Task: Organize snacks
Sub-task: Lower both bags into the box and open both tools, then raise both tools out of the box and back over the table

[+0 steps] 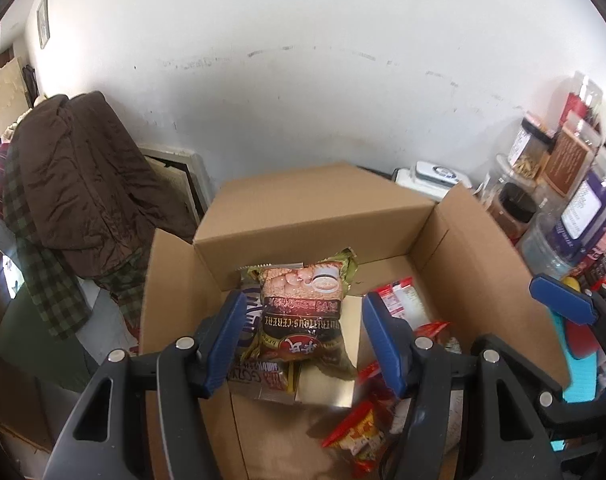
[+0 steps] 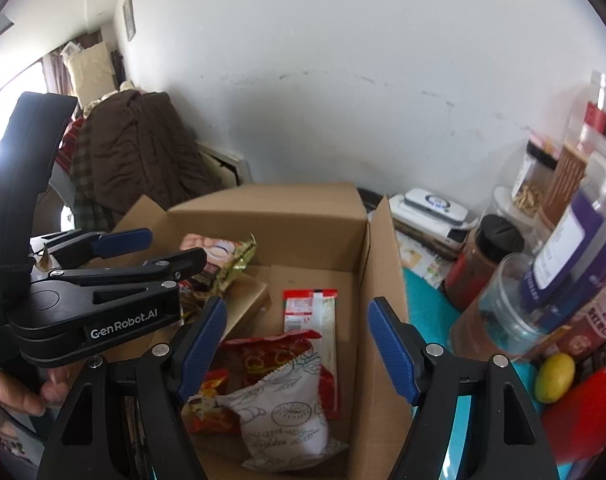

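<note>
Snack packets, among them a brown-and-gold foil cereal bag (image 1: 303, 312), lie inside an open brown cardboard box (image 1: 303, 216). Left gripper (image 1: 303, 340) and right gripper (image 2: 299, 352) hover above, jaws spread, empty; white pastry pouch (image 2: 287, 412) at six o'clock.

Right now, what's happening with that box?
A person with a gripper in each hand is packing snacks into an open cardboard box. The left gripper hangs open over a cereal packet lying in the box, pads not pressing it. The right gripper is open and empty above a white pouch and red packets. Jars stand beside the box.
</note>
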{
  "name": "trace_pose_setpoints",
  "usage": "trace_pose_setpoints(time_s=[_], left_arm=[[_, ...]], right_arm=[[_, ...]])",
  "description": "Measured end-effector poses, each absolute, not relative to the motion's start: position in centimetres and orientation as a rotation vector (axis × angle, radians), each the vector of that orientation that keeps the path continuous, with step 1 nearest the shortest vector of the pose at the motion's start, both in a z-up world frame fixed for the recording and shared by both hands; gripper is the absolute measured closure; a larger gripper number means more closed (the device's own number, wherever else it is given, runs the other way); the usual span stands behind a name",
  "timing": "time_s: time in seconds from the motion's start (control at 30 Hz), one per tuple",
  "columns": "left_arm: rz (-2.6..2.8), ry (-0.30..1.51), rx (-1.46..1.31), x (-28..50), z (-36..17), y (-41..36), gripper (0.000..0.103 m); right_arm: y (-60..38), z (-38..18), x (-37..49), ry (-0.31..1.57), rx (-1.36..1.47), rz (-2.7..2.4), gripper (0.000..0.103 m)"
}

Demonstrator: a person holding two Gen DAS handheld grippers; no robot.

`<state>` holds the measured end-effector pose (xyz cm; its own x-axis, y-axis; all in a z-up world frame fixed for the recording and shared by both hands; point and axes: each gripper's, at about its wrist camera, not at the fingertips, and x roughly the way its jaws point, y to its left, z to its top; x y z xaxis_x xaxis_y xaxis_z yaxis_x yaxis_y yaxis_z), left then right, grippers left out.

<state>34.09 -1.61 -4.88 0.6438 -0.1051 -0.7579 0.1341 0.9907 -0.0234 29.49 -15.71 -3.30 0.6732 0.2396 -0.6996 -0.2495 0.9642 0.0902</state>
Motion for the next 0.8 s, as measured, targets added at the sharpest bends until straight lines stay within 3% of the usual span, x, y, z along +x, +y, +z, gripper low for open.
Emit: trace_pose_setpoints(time_s=[0.8], left_arm=[[-0.194,0.601,0.007,21.5,7.8,-1.0,0.043]], right_arm=[[-16.5,8.2,18.2,0.536,-0.058,0.269,0.029]])
